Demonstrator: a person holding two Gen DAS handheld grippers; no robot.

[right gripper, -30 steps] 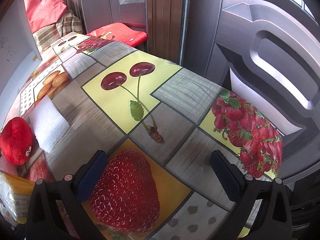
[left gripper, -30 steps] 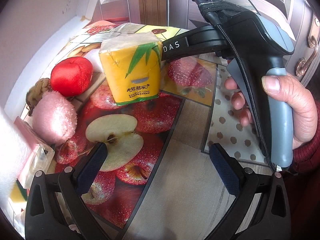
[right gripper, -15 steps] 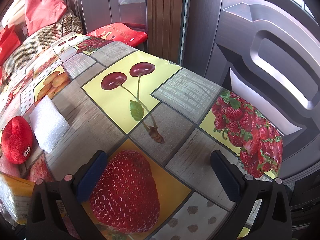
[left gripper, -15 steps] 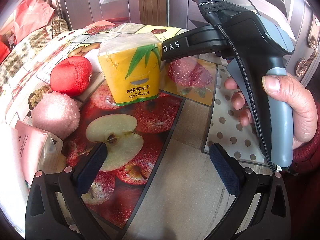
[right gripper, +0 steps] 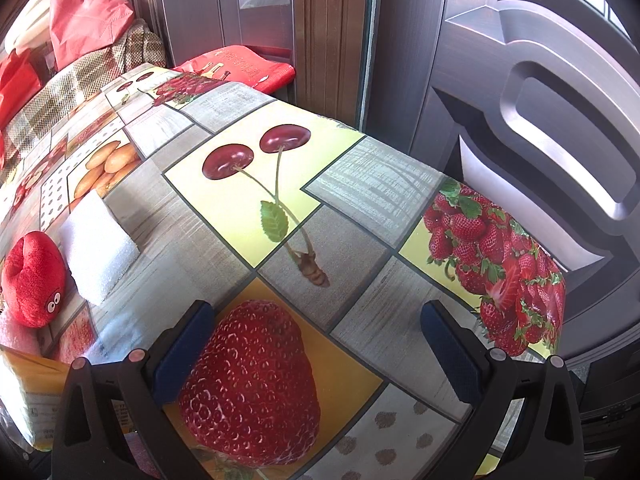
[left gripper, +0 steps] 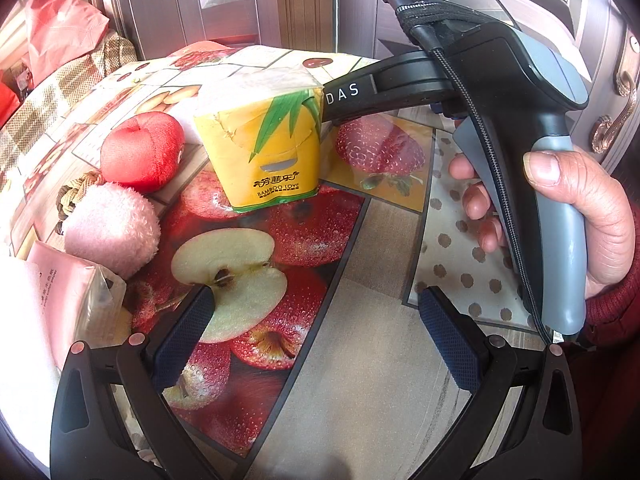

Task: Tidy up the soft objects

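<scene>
In the left wrist view a yellow tissue pack [left gripper: 268,148] stands upright on the fruit-print tablecloth [left gripper: 360,360]. A red plush apple [left gripper: 140,152] and a pink fluffy ball [left gripper: 110,230] lie to its left, with a pink tissue pack [left gripper: 68,312] at the left edge. My left gripper [left gripper: 316,332] is open and empty, short of them. The right gripper's body [left gripper: 500,92] hovers right of the yellow pack. In the right wrist view my right gripper [right gripper: 316,344] is open and empty; a white foam block [right gripper: 98,246], the red plush [right gripper: 34,278] and the yellow pack [right gripper: 36,396] lie at left.
A knotted rope toy [left gripper: 74,196] sits behind the pink ball. A red bag [right gripper: 90,12] rests on a checkered cushion beyond the table. Dark doors [right gripper: 540,120] stand close behind the table's far edge [right gripper: 400,148].
A white surface that covered the upper left of the left wrist view has moved away, showing the room behind. Both grippers and the objects have stayed in place.
</scene>
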